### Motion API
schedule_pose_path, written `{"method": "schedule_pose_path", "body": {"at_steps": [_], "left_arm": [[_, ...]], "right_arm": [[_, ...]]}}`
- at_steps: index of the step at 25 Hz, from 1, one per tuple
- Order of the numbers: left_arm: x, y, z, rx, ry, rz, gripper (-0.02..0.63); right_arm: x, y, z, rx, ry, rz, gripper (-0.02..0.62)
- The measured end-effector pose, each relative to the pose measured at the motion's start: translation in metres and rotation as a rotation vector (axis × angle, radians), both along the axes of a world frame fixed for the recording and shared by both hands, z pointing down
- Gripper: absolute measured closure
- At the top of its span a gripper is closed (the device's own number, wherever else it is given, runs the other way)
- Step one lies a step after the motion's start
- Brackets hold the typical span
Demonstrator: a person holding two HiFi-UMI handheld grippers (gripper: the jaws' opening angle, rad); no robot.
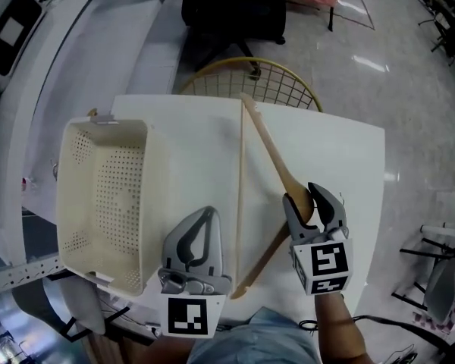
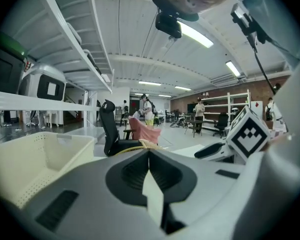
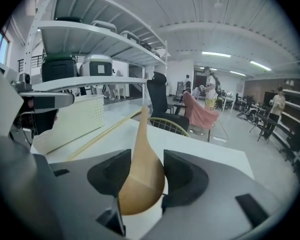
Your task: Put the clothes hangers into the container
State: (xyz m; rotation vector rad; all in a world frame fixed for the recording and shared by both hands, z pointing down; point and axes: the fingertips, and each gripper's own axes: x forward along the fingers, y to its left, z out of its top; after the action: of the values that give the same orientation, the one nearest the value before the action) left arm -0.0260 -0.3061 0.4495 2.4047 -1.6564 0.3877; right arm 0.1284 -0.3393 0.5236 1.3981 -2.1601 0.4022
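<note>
1. White table [image 1: 341, 158] carries a cream perforated container [image 1: 76, 203] at its left side.
2. Wooden hanger [image 1: 269, 150] is outside the container, just to its right, with its long bar running alongside the container's right wall.
3. Right gripper [image 1: 307, 197]: jaws clamped on the hanger's broad middle, which fills the gap between them.
4. Left gripper [image 1: 205, 212]: jaws closed together and empty, over the container's near right corner, beside the hanger's bar.
</note>
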Motion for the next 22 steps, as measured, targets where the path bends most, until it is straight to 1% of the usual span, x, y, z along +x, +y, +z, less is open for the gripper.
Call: {"method": "schedule_pose_path", "body": {"at_steps": [3, 7, 11, 13, 17, 22], "left_arm": [[0.001, 0.014, -0.016, 0.041, -0.004, -0.012, 0.594], [0.0, 0.027, -0.035, 0.117, -0.021, -0.022, 0.594], [0.0, 0.043, -0.068, 0.175, -0.013, -0.054, 0.594], [0.002, 0.058, -0.083, 0.196, -0.017, -0.063, 0.594], [0.004, 0.088, -0.1, 0.235, -0.029, -0.077, 0.595], [-0.004, 0.128, -0.112, 0.266, -0.055, -0.142, 0.594]], "right_arm": [[0.004, 0.01, -0.02, 0.045, -0.009, -0.001, 0.387], [0.005, 0.017, -0.045, 0.102, -0.019, -0.006, 0.387], [0.005, 0.025, -0.084, 0.169, -0.034, -0.018, 0.387], [0.007, 0.038, -0.098, 0.177, -0.041, -0.026, 0.387], [0.007, 0.06, -0.108, 0.182, -0.049, -0.045, 0.387], [-0.005, 0.083, -0.116, 0.207, -0.068, -0.101, 0.387]]}}
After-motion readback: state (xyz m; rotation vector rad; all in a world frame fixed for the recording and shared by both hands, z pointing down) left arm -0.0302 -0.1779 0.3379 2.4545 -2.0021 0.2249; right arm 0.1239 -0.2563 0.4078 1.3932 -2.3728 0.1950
